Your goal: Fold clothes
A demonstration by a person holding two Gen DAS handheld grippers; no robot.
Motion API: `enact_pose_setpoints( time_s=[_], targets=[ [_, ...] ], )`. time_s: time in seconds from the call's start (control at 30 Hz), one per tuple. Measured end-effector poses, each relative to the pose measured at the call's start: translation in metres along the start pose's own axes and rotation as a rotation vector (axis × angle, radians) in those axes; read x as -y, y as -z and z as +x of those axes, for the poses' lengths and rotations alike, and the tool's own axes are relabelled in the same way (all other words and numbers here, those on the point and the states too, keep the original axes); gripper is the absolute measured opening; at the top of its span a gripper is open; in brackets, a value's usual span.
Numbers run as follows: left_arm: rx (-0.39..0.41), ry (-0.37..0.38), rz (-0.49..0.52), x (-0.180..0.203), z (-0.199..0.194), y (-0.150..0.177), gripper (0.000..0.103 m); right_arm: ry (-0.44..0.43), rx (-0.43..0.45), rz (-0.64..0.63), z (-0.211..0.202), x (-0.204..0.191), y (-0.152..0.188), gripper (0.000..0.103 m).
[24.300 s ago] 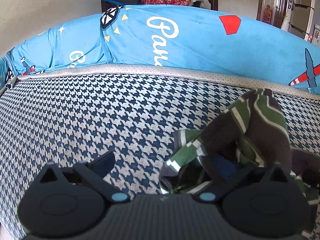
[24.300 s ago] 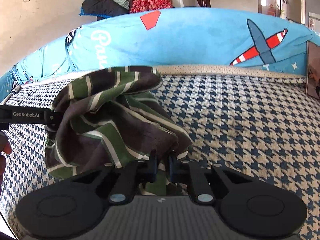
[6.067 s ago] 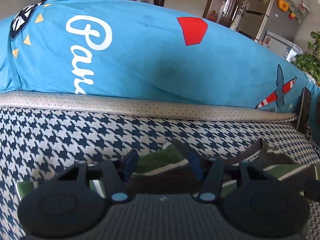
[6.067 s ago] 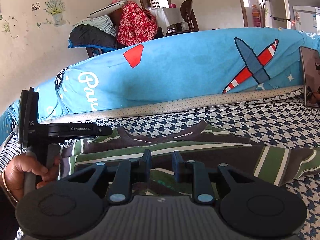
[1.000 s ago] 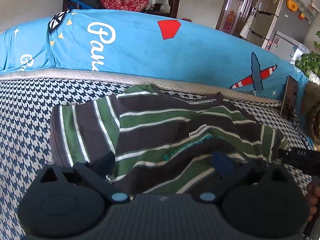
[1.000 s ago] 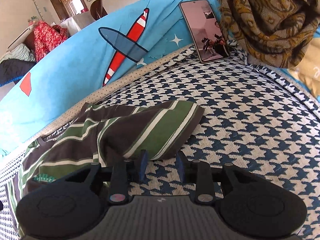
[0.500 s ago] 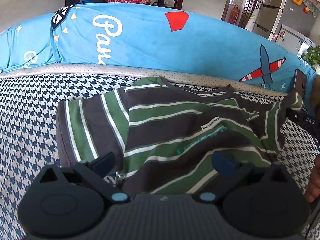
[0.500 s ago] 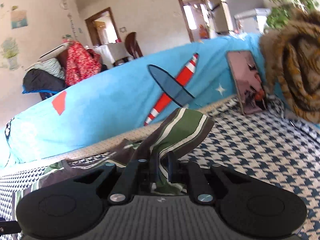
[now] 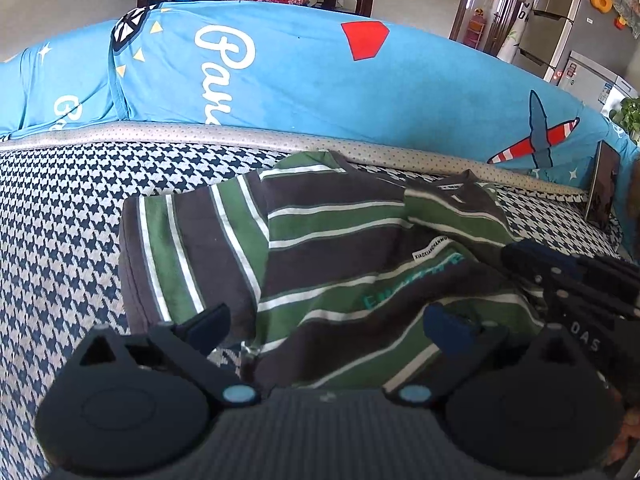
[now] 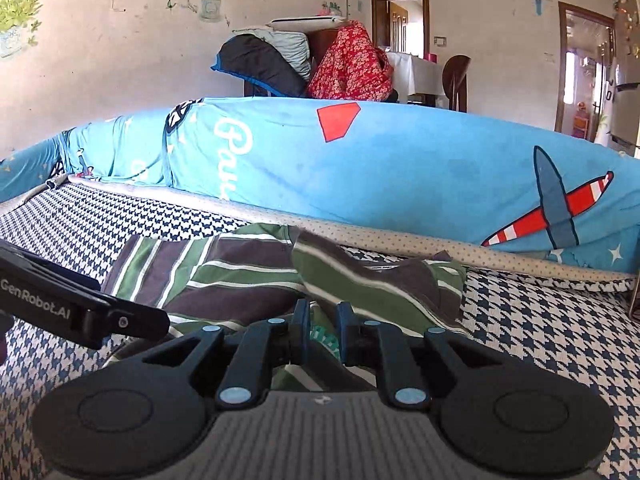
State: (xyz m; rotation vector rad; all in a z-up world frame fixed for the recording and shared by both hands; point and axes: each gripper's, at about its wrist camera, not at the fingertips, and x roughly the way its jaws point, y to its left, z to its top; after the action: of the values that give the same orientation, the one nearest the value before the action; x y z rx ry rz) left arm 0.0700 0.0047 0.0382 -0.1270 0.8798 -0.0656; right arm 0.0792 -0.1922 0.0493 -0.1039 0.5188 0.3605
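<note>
Since a sec ago the right sleeve of the green, brown and white striped cotton T-shirt (image 9: 340,264) has gone from lying flat out to the side to lying folded in over the chest, carried there by the right gripper (image 10: 322,330), whose jaws closed on it and have just eased a touch wider; they now stand nearly together w/ a thin bit of striped cloth still between them, so I read that as a light pinch on the sleeve, not a release. Left gripper (image 9: 324,320) hangs spread wide over the shirt's hem, holding nothing. Shirt lies face up on the navy-and-white houndstooth bed cover (image 9: 60,208), long axis running away from both grippers, collar toward the long blue printed bolster (image 9: 280,76). What the next fold turns on: the left sleeve lies out flat just ahead-left of the left gripper (clearly the nearer one). Readable: "GenRobot.AI" on the left gripper's arm, "DAS" on the right one, "XIAOXIANGHANWU" or close on the chest tag.
</note>
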Motion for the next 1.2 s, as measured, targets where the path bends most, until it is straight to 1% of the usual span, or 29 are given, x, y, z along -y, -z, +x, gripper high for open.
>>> enact_pose_setpoints(
  time_s=[0.1, 0.13, 0.2, 0.3, 0.33, 0.37, 0.43, 0.57, 0.67, 0.73, 0.87, 0.9, 0.93, 0.97, 1.0, 1.13, 1.2],
  targets=[
    [0.000, -0.002, 0.004, 0.001, 0.000, 0.000, 0.103, 0.089, 0.013, 0.012, -0.005, 0.013, -0.001, 0.019],
    [-0.001, -0.003, 0.005, 0.002, 0.001, 0.001, 0.103, 0.124, -0.001, 0.037, -0.004, 0.021, 0.000, 0.021],
    [-0.003, -0.005, 0.004, 0.001, 0.002, 0.001, 0.103, 0.192, -0.040, 0.107, 0.001, 0.039, 0.002, 0.021],
    [-0.006, -0.007, 0.003, 0.001, 0.003, 0.001, 0.103, 0.226, -0.075, 0.218, 0.007, 0.062, 0.006, 0.022],
    [-0.007, -0.007, 0.002, 0.001, 0.003, 0.001, 0.103, 0.233, -0.086, 0.256, 0.009, 0.070, 0.008, 0.024],
    [-0.008, -0.005, 0.000, 0.001, 0.003, 0.001, 0.103, 0.235, -0.095, 0.292, 0.010, 0.077, 0.010, 0.029],
    [-0.009, -0.003, -0.003, 0.000, 0.003, 0.000, 0.103, 0.221, -0.109, 0.372, 0.014, 0.087, 0.015, 0.033],
    [-0.014, -0.006, 0.001, 0.000, 0.004, 0.001, 0.103, 0.127, -0.105, 0.555, 0.020, 0.106, 0.023, 0.034],
    [-0.021, -0.006, -0.005, -0.002, 0.006, 0.001, 0.103, 0.105, -0.118, 0.616, 0.029, 0.111, 0.027, 0.034],
    [-0.027, -0.002, -0.010, -0.003, 0.006, 0.001, 0.103, 0.102, -0.124, 0.635, 0.034, 0.112, 0.031, 0.034],
    [-0.035, 0.006, -0.018, -0.004, 0.008, 0.000, 0.103, 0.085, -0.107, 0.657, 0.038, 0.113, 0.032, 0.033],
    [-0.037, 0.006, -0.019, -0.004, 0.009, 0.000, 0.103, 0.075, -0.104, 0.653, 0.038, 0.112, 0.031, 0.030],
    [-0.037, 0.007, -0.019, -0.003, 0.009, 0.000, 0.103, 0.068, -0.098, 0.641, 0.037, 0.109, 0.029, 0.017],
    [-0.035, 0.008, -0.019, -0.003, 0.008, -0.001, 0.103, 0.069, -0.092, 0.621, 0.035, 0.105, 0.027, 0.011],
    [-0.033, 0.009, -0.019, -0.002, 0.008, -0.001, 0.103, 0.079, -0.079, 0.591, 0.032, 0.100, 0.023, 0.008],
    [-0.020, 0.009, -0.016, -0.001, 0.005, -0.003, 0.103, 0.128, 0.018, 0.457, 0.006, 0.077, 0.003, 0.005],
    [-0.018, 0.007, -0.014, 0.000, 0.005, -0.003, 0.103, 0.171, 0.075, 0.400, -0.012, 0.067, -0.006, 0.005]
  ],
)
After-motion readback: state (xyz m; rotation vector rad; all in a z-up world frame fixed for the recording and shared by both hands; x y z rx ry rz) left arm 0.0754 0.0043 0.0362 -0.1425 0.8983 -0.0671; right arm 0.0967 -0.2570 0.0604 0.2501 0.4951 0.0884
